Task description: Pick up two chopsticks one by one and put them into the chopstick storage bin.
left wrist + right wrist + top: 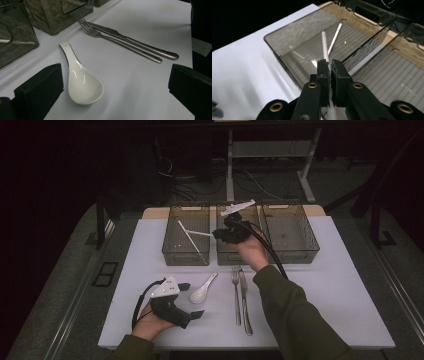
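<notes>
We are partway through sorting the tableware into the three clear bins. One white chopstick [335,38] already lies in the left bin [186,254]; our right hand-held gripper [330,65] has its jaws clamped on a second chopstick [325,46] and holds it over that bin — not yet released. The left hand-held gripper [190,301] rests on the tabletop [330,290], jaws wide and empty, facing the white spoon [82,85]. Spoon, fork [120,42] and knife [140,45] are left to put away.
</notes>
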Tool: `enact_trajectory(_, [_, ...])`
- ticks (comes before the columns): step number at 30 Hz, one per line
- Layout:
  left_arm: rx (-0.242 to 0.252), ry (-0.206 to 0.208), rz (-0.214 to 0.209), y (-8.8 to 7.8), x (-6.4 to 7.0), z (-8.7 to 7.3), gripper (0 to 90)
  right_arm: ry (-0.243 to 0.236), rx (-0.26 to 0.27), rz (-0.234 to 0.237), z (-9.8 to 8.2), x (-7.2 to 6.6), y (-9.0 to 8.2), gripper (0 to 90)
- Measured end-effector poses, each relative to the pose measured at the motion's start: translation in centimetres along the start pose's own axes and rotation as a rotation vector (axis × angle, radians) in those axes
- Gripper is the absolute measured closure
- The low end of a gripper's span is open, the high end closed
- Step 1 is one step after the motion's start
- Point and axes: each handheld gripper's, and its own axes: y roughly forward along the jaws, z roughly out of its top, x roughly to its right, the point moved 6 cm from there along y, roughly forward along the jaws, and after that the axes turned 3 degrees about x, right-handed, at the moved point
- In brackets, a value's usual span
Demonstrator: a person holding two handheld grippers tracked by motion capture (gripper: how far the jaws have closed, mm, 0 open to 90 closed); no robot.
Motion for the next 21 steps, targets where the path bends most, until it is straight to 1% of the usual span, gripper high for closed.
enact_trajectory(4, [0.001, -0.001, -0.004, 0.0, 0.0, 0.0, 0.0, 0.009, -0.023, -0.003, 0.1, 0.0, 1.6, 85.5])
enact_trajectory(6, [0.004, -0.003, -0.006, 0.0, 0.0, 0.1, 0.0, 0.009, -0.036, -0.013, 0.1, 0.0, 2.5, 85.5])
enact_trajectory(8, [0.003, 0.001, -0.006, 0.0, 0.0, 0.1, 0.0, 0.019, -0.044, -0.014, 0.1, -0.1, 3.2, 85.5])
enact_trajectory(11, [0.005, -0.003, -0.008, 0.0, 0.1, 0.1, 0.0, 0.015, -0.065, -0.027, 0.1, -0.1, 4.3, 85.5])
enact_trajectory(16, [0.006, -0.007, -0.007, -0.1, 0.0, 0.1, 0.0, 0.014, -0.083, -0.040, 0.6, -0.3, 5.6, 85.4])
enact_trajectory(18, [0.007, -0.001, -0.008, 0.0, 0.0, 0.1, 0.0, 0.013, -0.095, -0.054, 0.8, -0.3, 6.1, 85.5])
enact_trajectory(21, [0.008, -0.002, -0.009, -0.1, 0.0, 0.1, 0.0, 0.013, -0.103, -0.066, 1.1, -0.4, 6.8, 85.5])
